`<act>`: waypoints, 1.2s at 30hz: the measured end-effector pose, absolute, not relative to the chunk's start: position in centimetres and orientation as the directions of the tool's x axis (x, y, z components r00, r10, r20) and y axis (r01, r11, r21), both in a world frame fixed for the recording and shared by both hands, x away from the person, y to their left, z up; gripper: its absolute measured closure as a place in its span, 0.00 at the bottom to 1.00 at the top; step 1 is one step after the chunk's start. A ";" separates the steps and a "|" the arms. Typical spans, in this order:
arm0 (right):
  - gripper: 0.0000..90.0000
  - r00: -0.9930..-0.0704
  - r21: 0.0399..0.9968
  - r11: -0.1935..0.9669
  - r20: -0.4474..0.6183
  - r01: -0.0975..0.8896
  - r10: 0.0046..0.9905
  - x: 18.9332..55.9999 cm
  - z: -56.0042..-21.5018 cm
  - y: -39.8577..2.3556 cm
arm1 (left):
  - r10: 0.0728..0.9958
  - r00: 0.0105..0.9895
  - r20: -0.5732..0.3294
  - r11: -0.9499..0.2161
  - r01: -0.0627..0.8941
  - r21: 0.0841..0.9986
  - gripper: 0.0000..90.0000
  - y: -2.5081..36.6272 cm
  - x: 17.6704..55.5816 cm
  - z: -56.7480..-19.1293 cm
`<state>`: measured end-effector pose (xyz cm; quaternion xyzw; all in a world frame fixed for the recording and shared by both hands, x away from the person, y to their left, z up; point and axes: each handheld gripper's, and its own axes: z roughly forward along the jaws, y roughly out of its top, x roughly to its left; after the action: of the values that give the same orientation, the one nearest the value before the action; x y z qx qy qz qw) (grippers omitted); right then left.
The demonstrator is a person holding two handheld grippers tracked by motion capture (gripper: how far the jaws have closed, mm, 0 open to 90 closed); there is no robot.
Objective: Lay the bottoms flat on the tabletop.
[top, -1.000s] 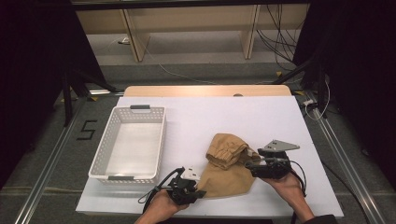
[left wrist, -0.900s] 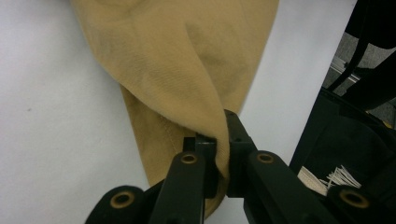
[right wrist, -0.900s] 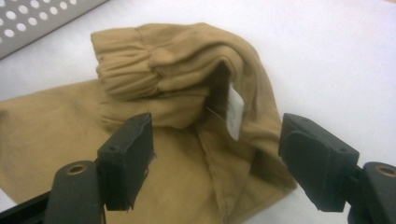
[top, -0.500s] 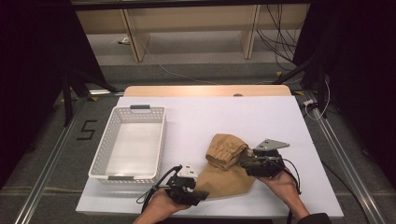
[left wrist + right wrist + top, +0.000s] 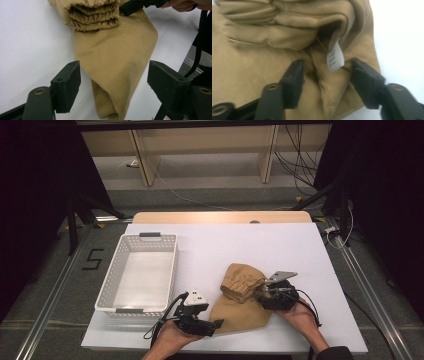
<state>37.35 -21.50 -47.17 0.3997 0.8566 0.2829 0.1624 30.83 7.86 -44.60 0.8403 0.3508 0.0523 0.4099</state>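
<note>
Now the tan garment (image 5: pixel 240 302) lies half-folded beside the basket (image 5: pixel 142 270); the left gripper (image 5: pixel 212 325) has just opened off its corner, while the right gripper (image 5: pixel 260 295), jaws narrowing, probably pinches a seam.

On the table (image 5: pixel 300 245) the basket (image 5: pixel 141 272) sits at the left, the garment (image 5: pixel 239 295) lies to its right near the front edge, with the left gripper (image 5: pixel 216 324) at its near-left corner and the right gripper (image 5: pixel 260 295) on its right side.
</note>
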 end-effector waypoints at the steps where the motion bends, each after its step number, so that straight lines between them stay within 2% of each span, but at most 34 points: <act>1: 0.62 -0.626 0.611 0.524 -0.059 0.594 0.778 37.4 -47.2 -21.5 | 0.631 0.749 -0.201 -0.417 0.547 0.726 0.30 7.9 30.9 -44.6; 5: 0.87 -0.622 0.603 0.522 -0.054 0.603 0.781 37.7 -47.3 -21.6 | 0.631 0.750 -0.200 -0.418 0.545 0.727 0.29 7.8 30.8 -44.6; 7: 0.94 -0.630 0.609 0.521 -0.044 0.598 0.775 37.8 -47.1 -21.7 | 0.630 0.749 -0.203 -0.412 0.545 0.730 0.29 7.9 30.9 -44.7; 11: 0.96 -0.618 0.649 0.484 -0.027 0.587 0.786 38.2 -46.1 -22.3 | 0.637 0.744 -0.203 -0.403 0.545 0.735 0.29 8.0 30.9 -44.7; 15: 0.96 -0.563 0.706 0.375 0.040 0.600 0.826 39.2 -45.3 -23.9 | 0.641 0.738 -0.210 -0.395 0.552 0.734 0.29 8.0 31.0 -44.8; 19: 0.95 -0.500 0.713 0.265 0.138 0.649 0.855 40.3 -45.4 -25.6 | 0.640 0.739 -0.213 -0.396 0.554 0.732 0.29 7.9 31.0 -44.9; 20: 0.93 -0.481 0.704 0.242 0.160 0.667 0.862 40.6 -45.6 -25.9 | 0.640 0.739 -0.209 -0.398 0.552 0.733 0.29 7.9 31.0 -45.0; 22: 0.79 -0.469 0.683 0.239 0.170 0.690 0.867 40.9 -46.0 -26.2 | 0.640 0.739 -0.208 -0.398 0.551 0.733 0.29 7.9 31.0 -44.9; 24: 0.71 -0.458 0.676 0.232 0.175 0.700 0.872 40.9 -46.0 -26.3 | 0.643 0.737 -0.210 -0.394 0.553 0.735 0.29 8.0 31.1 -44.9; 27: 0.51 -0.464 0.704 0.244 0.136 0.666 0.875 40.5 -45.1 -25.9 | 0.647 0.735 -0.203 -0.393 0.550 0.737 0.29 8.1 31.1 -44.9; 31: 0.39 -0.508 0.762 0.275 0.082 0.587 0.858 39.3 -42.8 -25.1 | 0.651 0.731 -0.207 -0.383 0.551 0.742 0.29 8.2 31.1 -44.8; 36: 0.35 -0.600 0.811 0.288 0.096 0.510 0.794 38.0 -40.5 -23.4 | 0.654 0.728 -0.206 -0.378 0.550 0.744 0.28 8.3 31.0 -44.7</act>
<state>37.97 -23.40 -40.50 0.4151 0.7852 0.4287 0.1657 31.05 8.28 -44.75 0.8278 0.3636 0.0612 0.4228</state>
